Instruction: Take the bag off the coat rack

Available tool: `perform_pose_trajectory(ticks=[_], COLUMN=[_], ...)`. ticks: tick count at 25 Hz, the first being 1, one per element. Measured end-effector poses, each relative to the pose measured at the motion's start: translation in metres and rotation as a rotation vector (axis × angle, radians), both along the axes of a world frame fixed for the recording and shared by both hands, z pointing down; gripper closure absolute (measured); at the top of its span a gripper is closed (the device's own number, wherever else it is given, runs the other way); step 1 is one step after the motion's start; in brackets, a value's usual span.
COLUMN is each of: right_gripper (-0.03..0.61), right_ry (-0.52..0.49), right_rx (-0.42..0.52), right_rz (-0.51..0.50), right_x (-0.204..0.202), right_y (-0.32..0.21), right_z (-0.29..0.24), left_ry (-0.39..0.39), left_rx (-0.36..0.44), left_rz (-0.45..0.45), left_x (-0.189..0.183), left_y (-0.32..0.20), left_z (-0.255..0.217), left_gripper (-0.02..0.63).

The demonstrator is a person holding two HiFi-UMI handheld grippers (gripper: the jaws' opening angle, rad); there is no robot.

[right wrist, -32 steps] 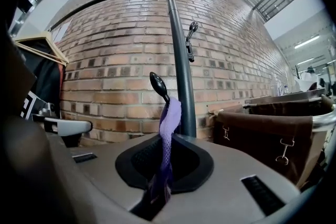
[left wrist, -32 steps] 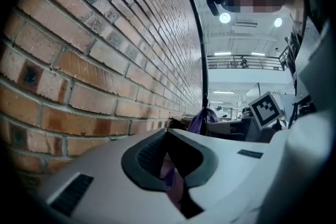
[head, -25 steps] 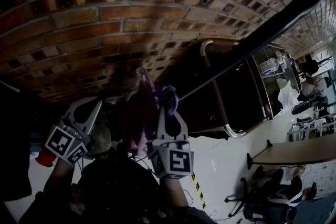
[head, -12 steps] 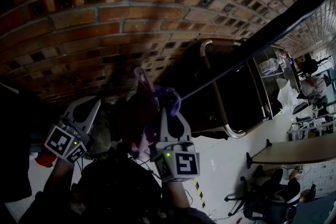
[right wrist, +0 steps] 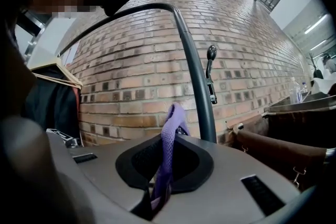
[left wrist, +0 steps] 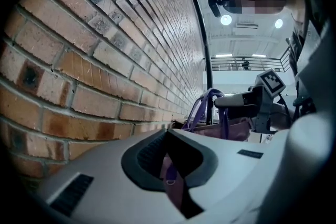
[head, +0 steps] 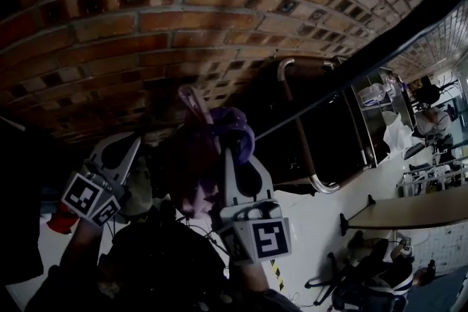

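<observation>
Soft purple fabric bag [head: 191, 172], probably light, limp: your right gripper [right wrist: 161, 178] clamped its woven handle [right wrist: 171, 123], best hold; left gripper [left wrist: 174, 194], its ringed tab [left wrist: 168, 171].

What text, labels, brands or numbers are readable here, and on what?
None: no words, brands or numbers can be read in any view.
Left cube, right cube: black-and-white square codes, no letters.
Floor tape: yellow-black stripes, no text.
Bag: no print visible.
</observation>
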State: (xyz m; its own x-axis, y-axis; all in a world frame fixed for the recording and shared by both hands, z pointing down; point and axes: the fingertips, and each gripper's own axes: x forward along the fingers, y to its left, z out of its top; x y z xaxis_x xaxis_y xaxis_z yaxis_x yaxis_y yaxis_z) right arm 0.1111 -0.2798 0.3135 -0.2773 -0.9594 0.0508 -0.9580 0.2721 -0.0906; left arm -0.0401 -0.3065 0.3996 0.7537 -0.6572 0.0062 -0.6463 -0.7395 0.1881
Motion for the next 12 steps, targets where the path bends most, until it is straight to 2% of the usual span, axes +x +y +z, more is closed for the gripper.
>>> perform_pose_trajectory(ticks=[12], right_gripper=[0.538], right_ry=[-0.043], right_rx=[0.022], right_rz=[-0.155], right_x=[-0.036], right_y=[0.022], right_z=[-0.007], left_ry=[0.008], left_rx=[0.032], left_rz=[-0.003], left_x=[-0.016], left_y=[0.012], left_z=[-0.01], left_gripper=[0.607])
